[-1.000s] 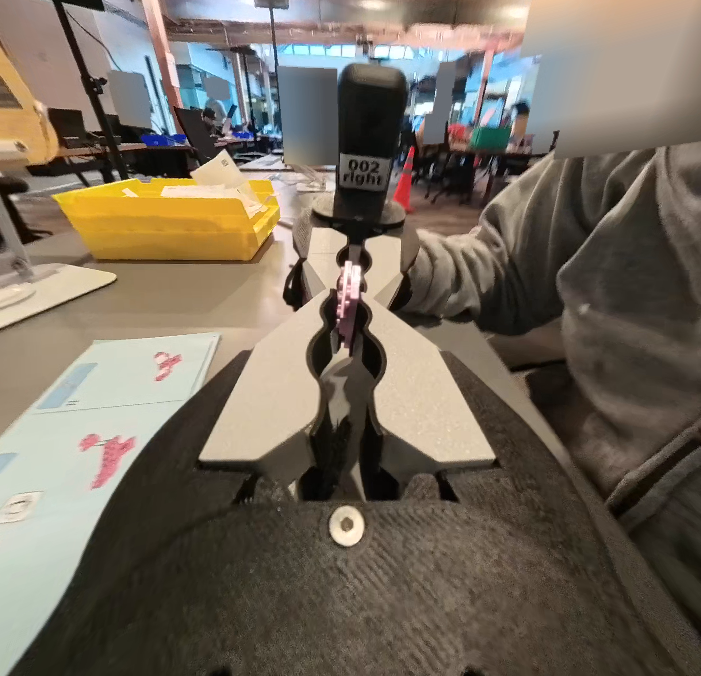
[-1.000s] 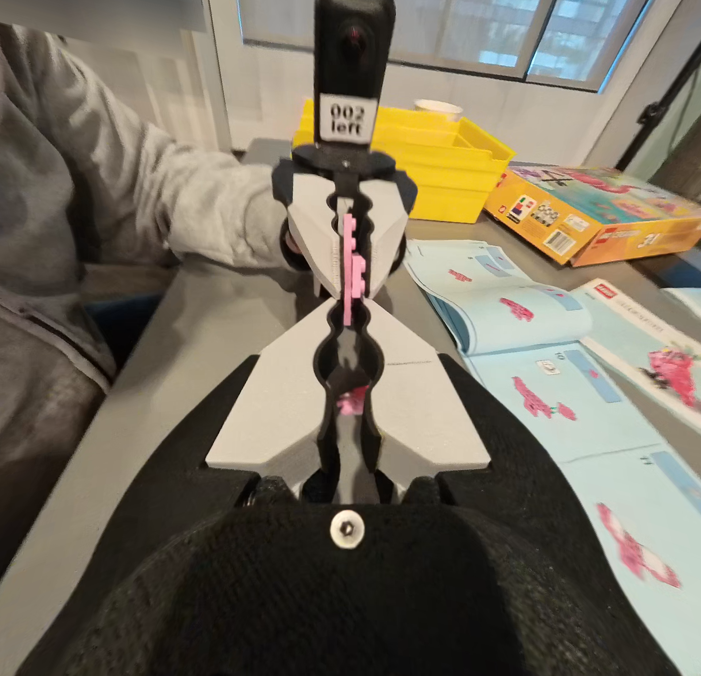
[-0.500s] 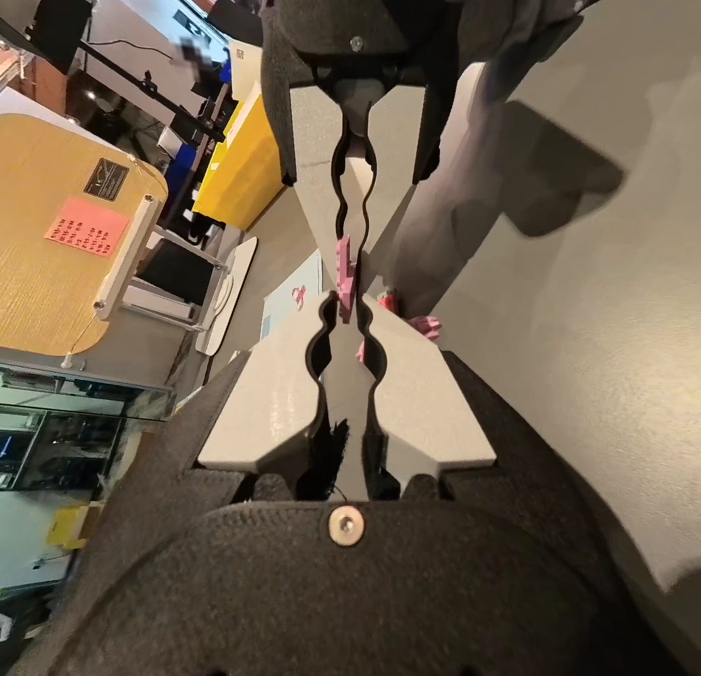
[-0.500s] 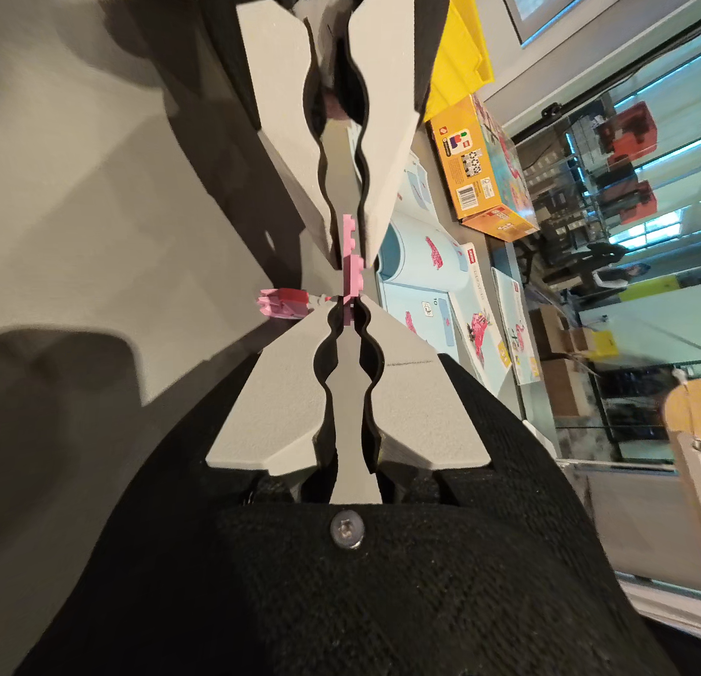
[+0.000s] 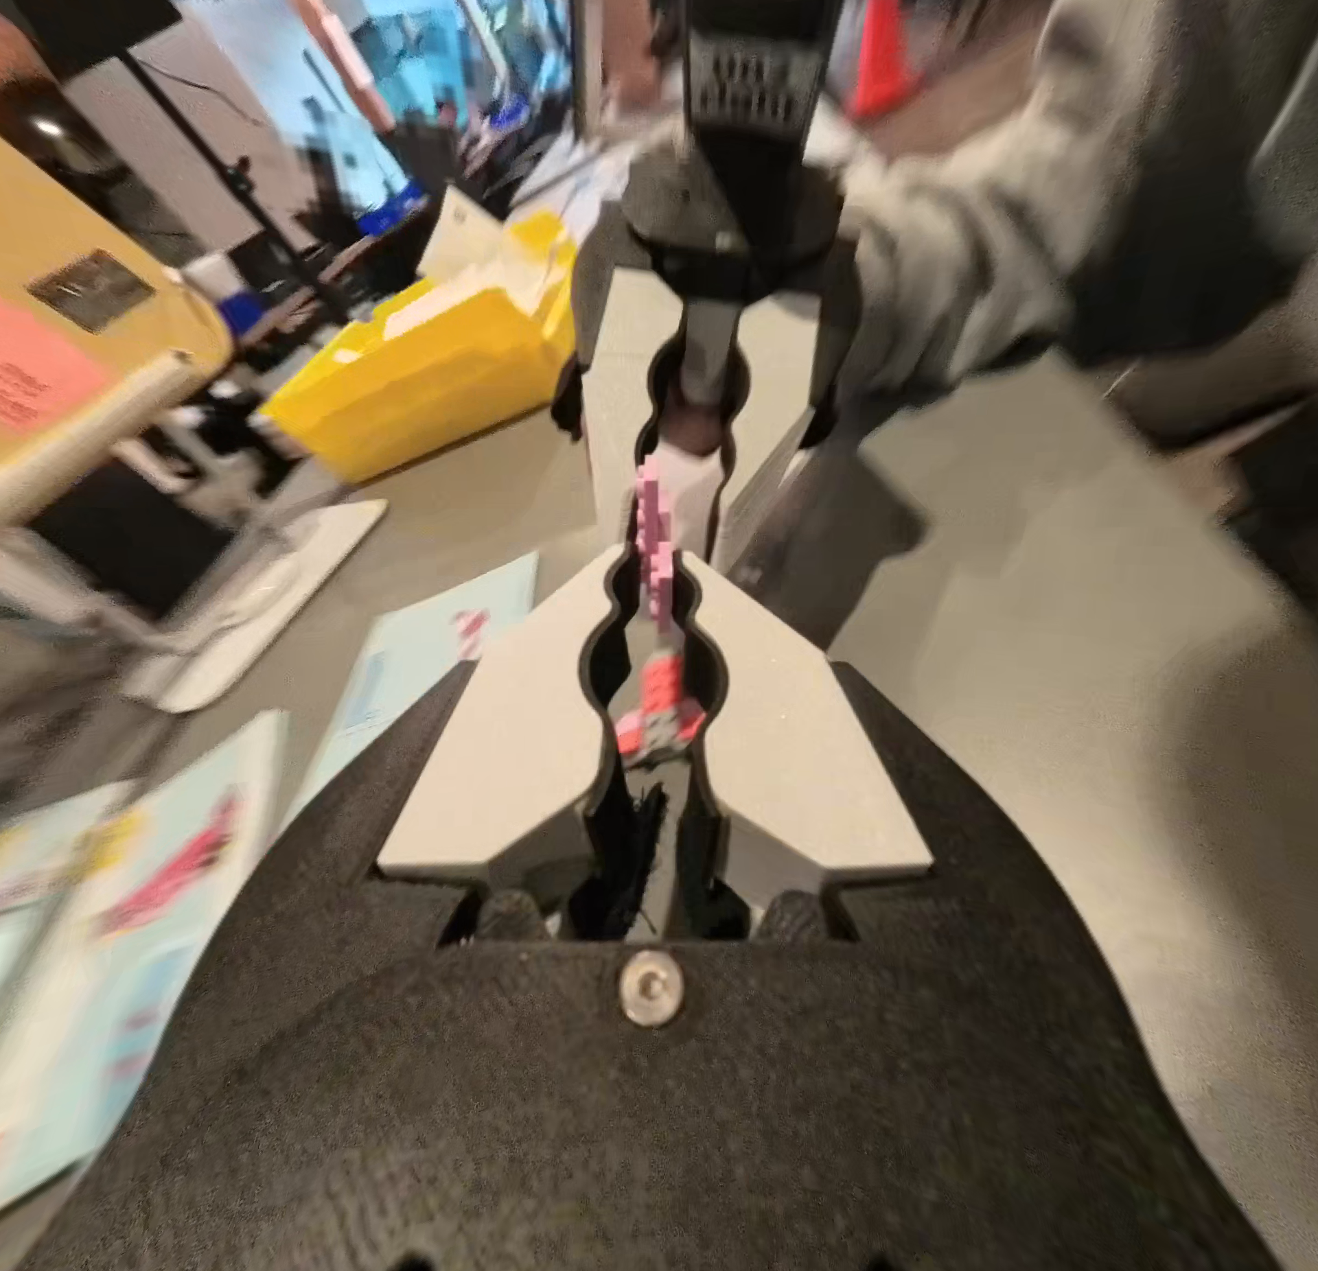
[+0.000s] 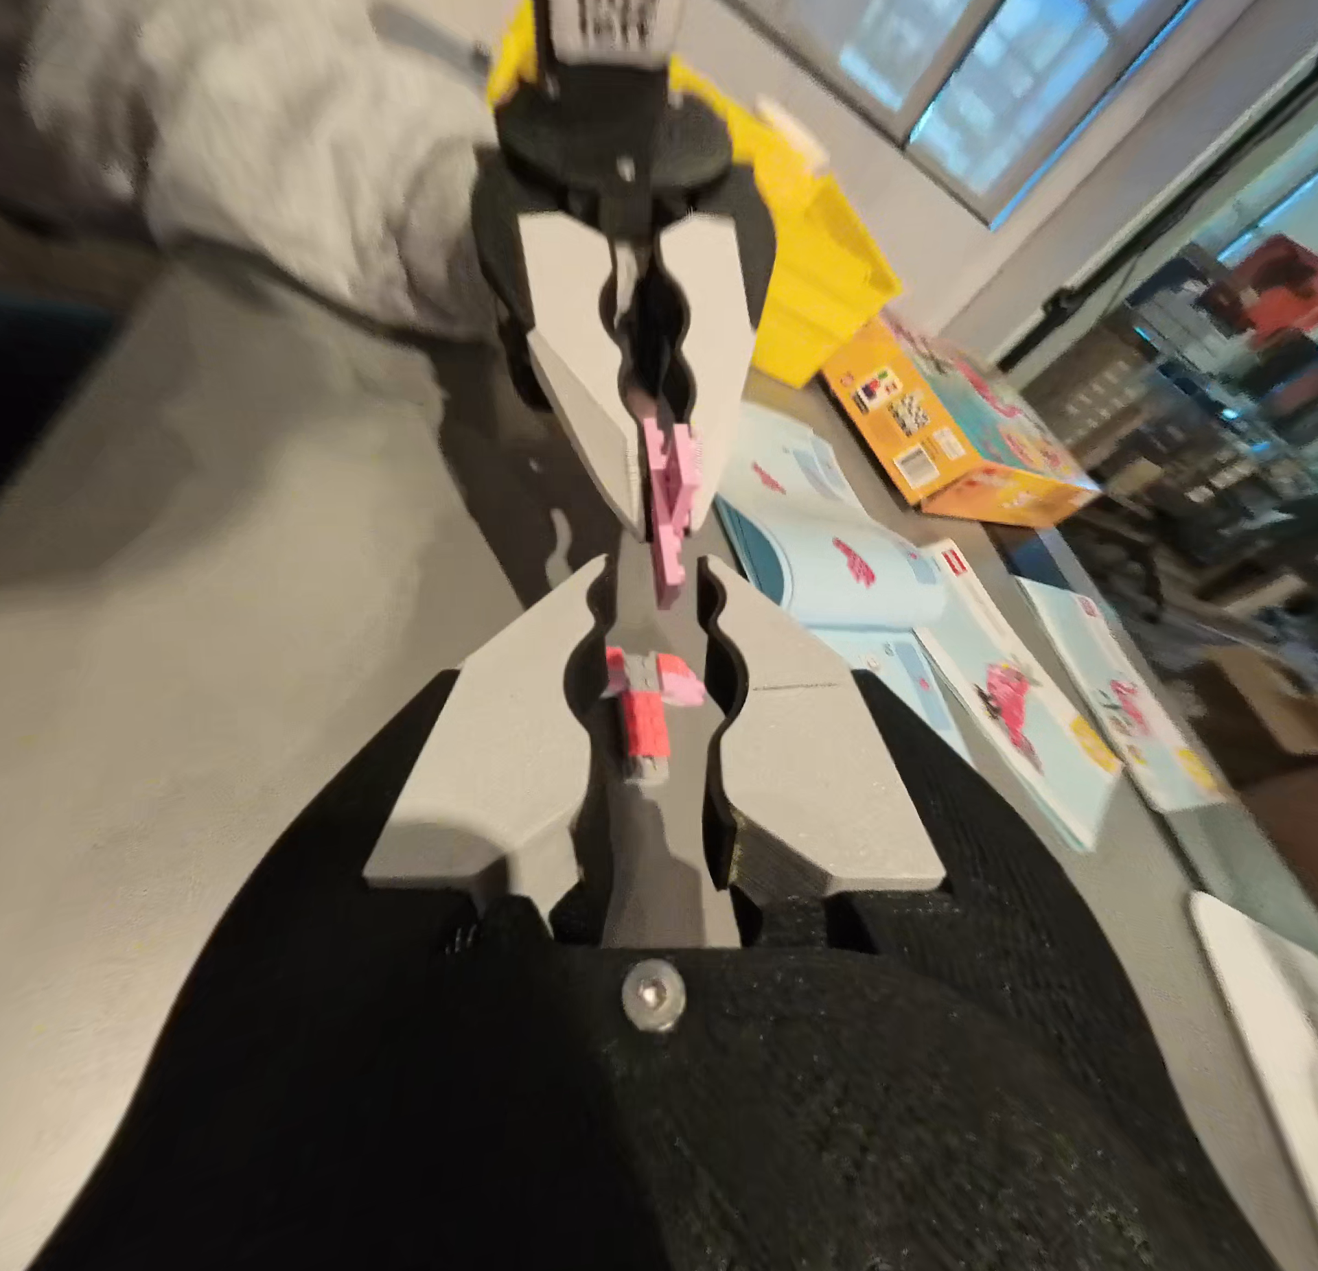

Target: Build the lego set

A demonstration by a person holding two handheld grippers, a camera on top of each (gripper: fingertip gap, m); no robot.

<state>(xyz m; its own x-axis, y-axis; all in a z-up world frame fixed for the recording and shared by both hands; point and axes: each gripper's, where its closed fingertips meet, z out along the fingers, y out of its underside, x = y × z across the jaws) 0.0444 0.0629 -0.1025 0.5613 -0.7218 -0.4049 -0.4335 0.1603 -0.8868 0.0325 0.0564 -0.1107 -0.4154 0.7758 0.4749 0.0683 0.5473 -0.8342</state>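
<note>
Grey tabletop [image 6: 214, 595] runs under both of my grippers, which face each other tip to tip above it. Nearest in the right wrist view, my right gripper [image 6: 652, 570] has its fingers parted by a narrow gap, with the lower end of a pink lego plate assembly [image 6: 670, 516] hanging between the tips; I cannot tell whether they touch it. Below, through that gap, a red and pink lego build [image 6: 649, 702] lies on the tabletop. Beyond, my left gripper [image 5: 652, 566] is closed on the pink assembly's other end, its fingers [image 6: 585, 352] pinching the plates edge-on. A grey sleeve [image 6: 285, 131] reaches in behind it. Toward the right edge, open pale-blue instruction booklets [image 6: 998, 666] lie flat, then an orange lego box [image 6: 948, 445], with a yellow bin [image 6: 820, 267] at the far side. Everything is motion-blurred.
</note>
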